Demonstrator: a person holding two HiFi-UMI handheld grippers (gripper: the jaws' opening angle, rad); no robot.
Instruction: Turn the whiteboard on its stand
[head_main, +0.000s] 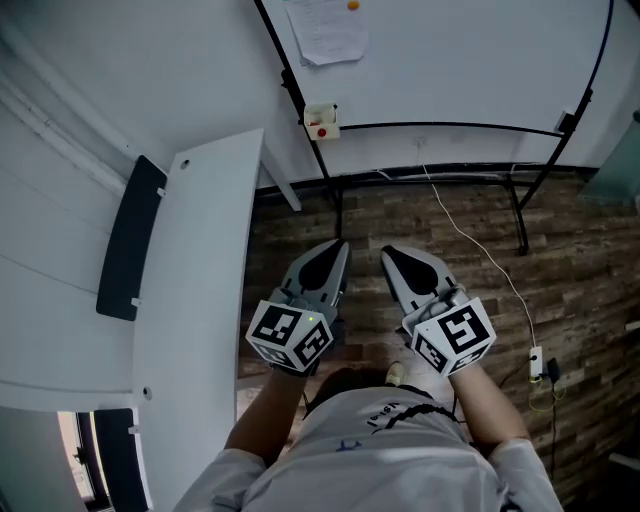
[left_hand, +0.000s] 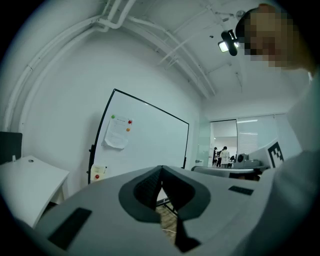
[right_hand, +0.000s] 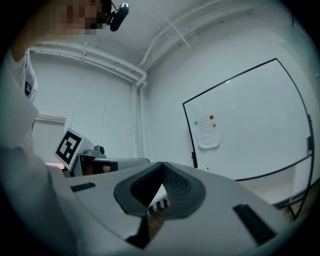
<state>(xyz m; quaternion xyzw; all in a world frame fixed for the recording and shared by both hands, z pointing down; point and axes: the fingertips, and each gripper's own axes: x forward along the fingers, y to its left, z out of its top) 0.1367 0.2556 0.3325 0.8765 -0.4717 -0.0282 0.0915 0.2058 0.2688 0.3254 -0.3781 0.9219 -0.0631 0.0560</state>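
Observation:
The whiteboard (head_main: 450, 60) stands ahead of me in a black frame on a black stand (head_main: 525, 215). A paper sheet (head_main: 325, 30) is pinned to it with magnets, and a small white box (head_main: 321, 120) hangs on its left post. Both grippers hover low in front of my body, well short of the board and touching nothing. My left gripper (head_main: 338, 246) is shut and empty; my right gripper (head_main: 388, 253) beside it is shut and empty too. The left gripper view shows the whiteboard (left_hand: 150, 137) beyond the closed jaws, and the right gripper view shows the whiteboard (right_hand: 250, 125) at the right.
A white desk (head_main: 200, 290) runs along my left, with a black panel (head_main: 130, 240) beyond it. A white cable (head_main: 470, 240) trails over the brick-pattern floor to a plug (head_main: 537, 362) at the right. People (left_hand: 220, 156) stand far off in another room.

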